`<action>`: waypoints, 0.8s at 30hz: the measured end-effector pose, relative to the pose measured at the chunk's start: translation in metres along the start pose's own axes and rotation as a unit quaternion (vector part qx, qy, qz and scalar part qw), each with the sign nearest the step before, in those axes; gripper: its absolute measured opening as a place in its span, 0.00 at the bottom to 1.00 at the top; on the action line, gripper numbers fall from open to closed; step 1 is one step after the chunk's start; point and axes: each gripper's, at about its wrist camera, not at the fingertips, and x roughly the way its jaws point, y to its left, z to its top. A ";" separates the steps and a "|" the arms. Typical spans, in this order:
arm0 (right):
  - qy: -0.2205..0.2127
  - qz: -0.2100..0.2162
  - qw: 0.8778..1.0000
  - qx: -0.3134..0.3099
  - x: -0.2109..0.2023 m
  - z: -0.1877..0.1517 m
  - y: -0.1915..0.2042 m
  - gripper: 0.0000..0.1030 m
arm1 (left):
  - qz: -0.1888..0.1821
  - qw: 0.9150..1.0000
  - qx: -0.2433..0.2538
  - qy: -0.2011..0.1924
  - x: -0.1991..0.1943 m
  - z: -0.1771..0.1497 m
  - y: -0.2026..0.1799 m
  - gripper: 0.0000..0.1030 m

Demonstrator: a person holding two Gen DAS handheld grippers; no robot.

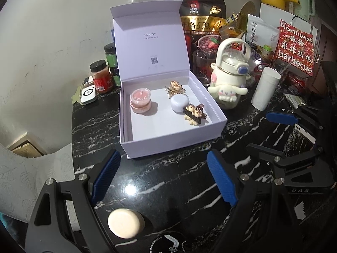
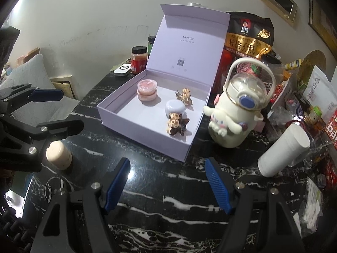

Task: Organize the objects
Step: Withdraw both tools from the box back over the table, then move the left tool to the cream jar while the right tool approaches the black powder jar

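Cream jar (image 1: 125, 222) waits on the desk (image 1: 168, 179), outside the box (image 1: 168, 113).
Left claw (image 1: 162, 179) gapes empty; straddle the jar squarely, then close. Right claw (image 2: 168, 183) is wide, empty too.

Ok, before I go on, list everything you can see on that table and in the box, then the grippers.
gift box: 1, lilac, lid open, table centre
pink jars: 2 stacked, inside box, back left
lilac jar: 1, inside box, right
hair clips: 2, brown and cream, inside box either side of lilac jar
cream jar: 1, on table outside box, near left gripper
Cinnamoroll bottle: 1, cream, right of box
paper cup: 1, white, right of bottle
oat bag: 1, black and gold, behind box
spice jar: 1, red, left of box
left gripper: open, empty
right gripper: open, empty
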 end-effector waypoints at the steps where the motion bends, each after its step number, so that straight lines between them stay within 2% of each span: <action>1: 0.001 0.000 1.000 -0.001 0.000 -0.001 0.001 0.72 | -0.002 1.000 -0.001 0.000 -0.001 -0.002 0.000 0.82; 24: 0.020 0.021 0.999 -0.026 -0.006 -0.036 0.046 0.72 | 0.006 1.000 -0.021 0.010 -0.023 -0.055 0.011 0.82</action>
